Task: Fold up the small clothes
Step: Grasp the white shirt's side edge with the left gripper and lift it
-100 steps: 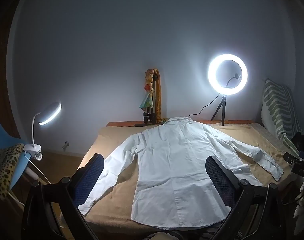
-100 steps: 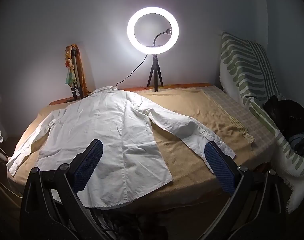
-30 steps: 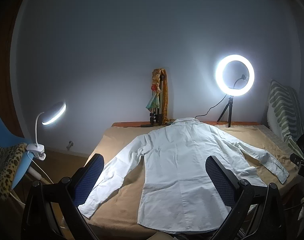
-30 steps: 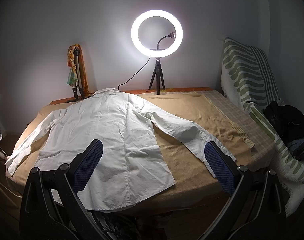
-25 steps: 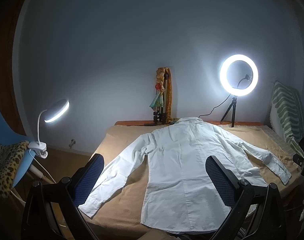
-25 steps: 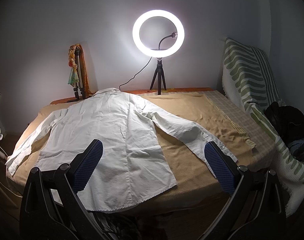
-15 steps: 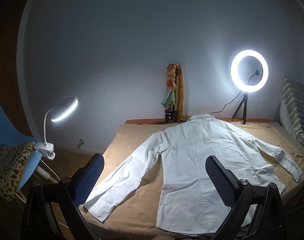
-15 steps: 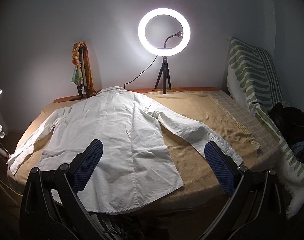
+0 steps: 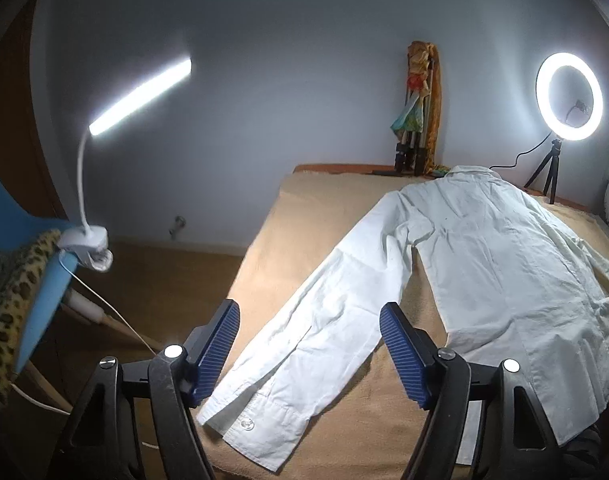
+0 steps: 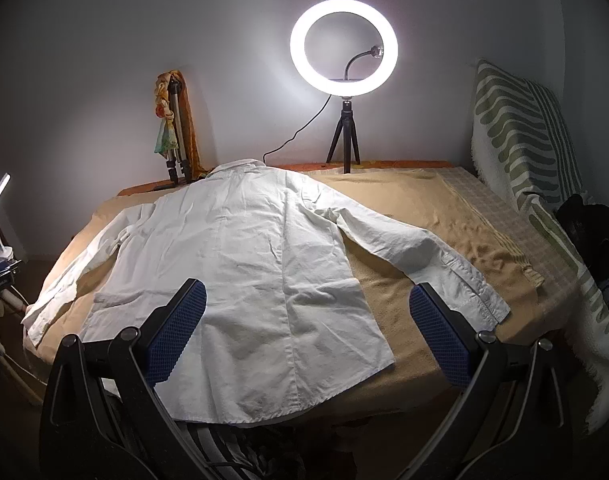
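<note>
White shirt [image 9: 504,264] lies flat, back up, on the bed [image 9: 324,216], its left sleeve [image 9: 316,328] running lengthwise between the left gripper [image 9: 309,350]'s half-open, empty jaws, while the right gripper [image 10: 304,332] hovers wide open, empty, over the hem.

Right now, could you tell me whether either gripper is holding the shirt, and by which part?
Nothing is held: left gripper and right gripper are open above the shirt.

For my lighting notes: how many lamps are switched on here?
2: a ring light on a tripod behind the shirt; a clip lamp at the left. Others may be hidden.
</note>
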The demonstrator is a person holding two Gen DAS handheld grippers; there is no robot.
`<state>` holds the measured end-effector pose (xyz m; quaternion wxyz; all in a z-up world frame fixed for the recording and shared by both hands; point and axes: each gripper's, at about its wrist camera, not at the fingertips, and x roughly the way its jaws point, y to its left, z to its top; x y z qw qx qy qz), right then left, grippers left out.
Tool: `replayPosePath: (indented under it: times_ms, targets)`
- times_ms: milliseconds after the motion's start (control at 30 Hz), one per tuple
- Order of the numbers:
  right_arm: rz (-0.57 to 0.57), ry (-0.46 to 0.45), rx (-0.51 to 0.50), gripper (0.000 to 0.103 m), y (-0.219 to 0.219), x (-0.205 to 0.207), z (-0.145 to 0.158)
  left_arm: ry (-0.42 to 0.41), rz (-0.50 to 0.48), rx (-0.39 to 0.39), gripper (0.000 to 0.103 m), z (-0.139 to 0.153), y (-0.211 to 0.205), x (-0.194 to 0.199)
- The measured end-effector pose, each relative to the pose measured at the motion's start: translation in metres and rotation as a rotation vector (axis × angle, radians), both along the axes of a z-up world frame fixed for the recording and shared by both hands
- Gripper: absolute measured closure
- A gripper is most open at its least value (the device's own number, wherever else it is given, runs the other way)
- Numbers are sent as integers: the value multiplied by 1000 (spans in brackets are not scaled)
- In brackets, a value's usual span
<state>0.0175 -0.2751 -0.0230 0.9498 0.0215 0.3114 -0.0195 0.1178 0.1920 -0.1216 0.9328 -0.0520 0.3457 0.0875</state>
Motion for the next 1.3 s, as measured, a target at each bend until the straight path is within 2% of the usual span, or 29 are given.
replayPosePath:
  times_ms: [67,167,233,567,633,700,733,800,867,1000,1100,1233,1300]
  targets:
    - [3,8,-1,0,2,0,-3,36,-6,-104,34,-16,23,12]
    - [11,20,-6,0,6,2,-7,75,28,-203,50,-37,54,27]
    - [16,27,-10,0,10,4,-9,94,28,-244,51,-49,67,37]
    - [51,52,-30,0,28,17,-15,202,-25,-195,53,-97,66,71]
    - [61,54,-31,0,31,19,-16,221,-34,-207,59,-104,65,76]
    - [69,56,-33,0,34,20,-17,221,-41,-223,71,-107,63,78]
    - [73,58,-34,0,36,21,-18,213,-44,-224,74,-108,62,78]
    - [79,63,-37,0,38,21,-20,199,-69,-243,96,-107,60,79]
    - [82,71,-38,0,40,22,-23,190,-71,-228,102,-103,57,81]
    - [83,79,-34,0,41,21,-25,130,-94,-285,103,-88,57,75]
    - [84,83,-30,0,39,19,-26,83,-118,-294,103,-70,47,69]
    - [85,82,-24,0,38,16,-25,6,-174,-320,103,-38,22,59]
    - [86,82,-17,0,37,14,-26,-26,-217,-307,103,-22,3,55]
